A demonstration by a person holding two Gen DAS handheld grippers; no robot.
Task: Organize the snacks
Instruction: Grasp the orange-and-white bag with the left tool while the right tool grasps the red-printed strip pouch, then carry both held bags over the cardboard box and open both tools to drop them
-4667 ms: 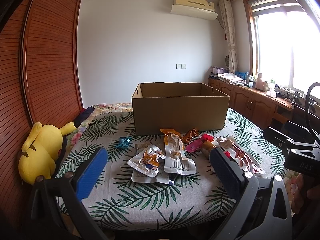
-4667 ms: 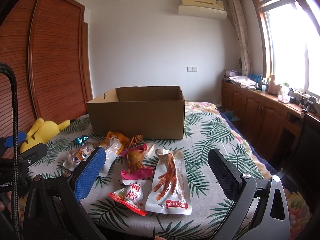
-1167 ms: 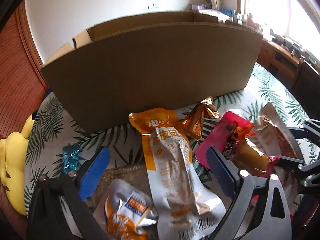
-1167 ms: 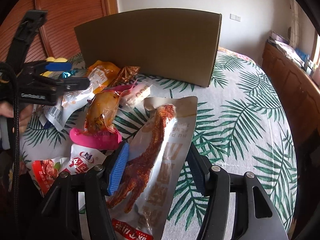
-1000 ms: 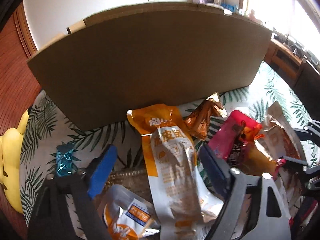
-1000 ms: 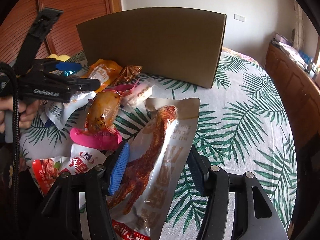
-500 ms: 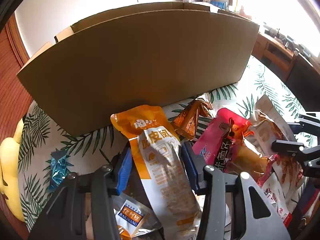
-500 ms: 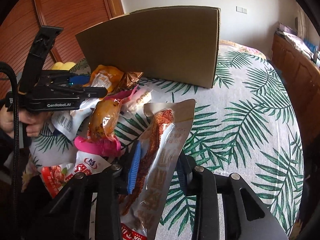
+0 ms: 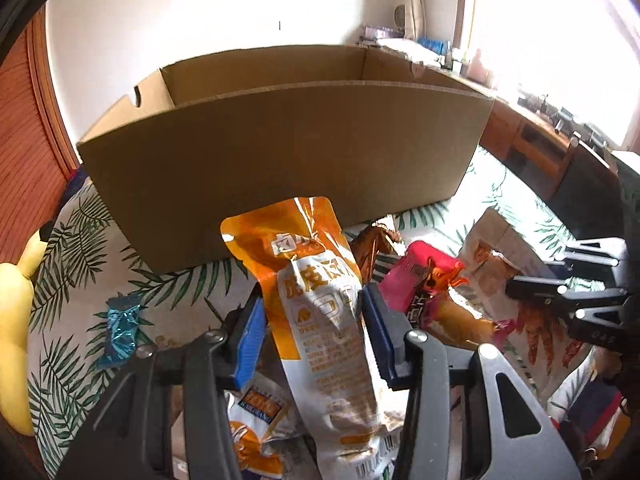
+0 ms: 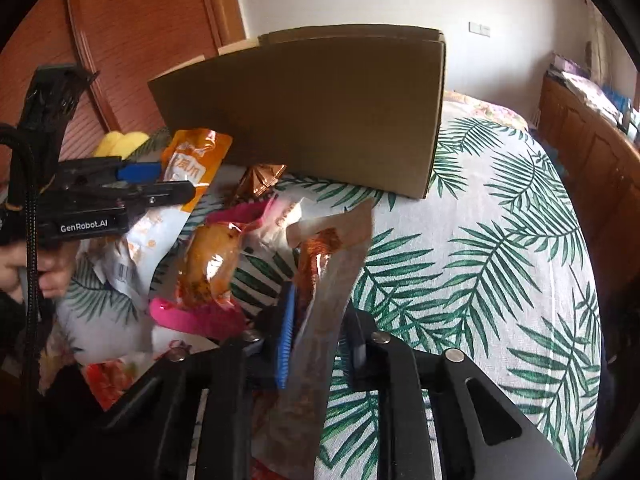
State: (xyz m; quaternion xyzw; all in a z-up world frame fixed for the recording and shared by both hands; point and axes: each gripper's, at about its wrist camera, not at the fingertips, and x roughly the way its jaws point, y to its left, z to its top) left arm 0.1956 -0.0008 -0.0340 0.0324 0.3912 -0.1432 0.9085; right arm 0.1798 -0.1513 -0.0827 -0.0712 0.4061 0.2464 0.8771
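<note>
While our left gripper (image 9: 314, 338) squeezes the orange-and-white foil snack pouch (image 9: 316, 300), our right gripper (image 10: 320, 344) pinches the clear chicken-foot packet (image 10: 320, 280), both facing the brown cardboard box (image 9: 280, 152).

Bright daylight, window (image 9: 552, 40) blown out; fisheye edge bending; right view motion-blurred.

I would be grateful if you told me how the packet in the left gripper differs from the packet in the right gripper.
The orange and white packet in the left gripper is opaque and printed with large characters; the clear packet in the right gripper shows reddish-brown food inside. The orange and white packet looks plump, the clear packet flat and long. Both are gripped and point towards the cardboard box.
</note>
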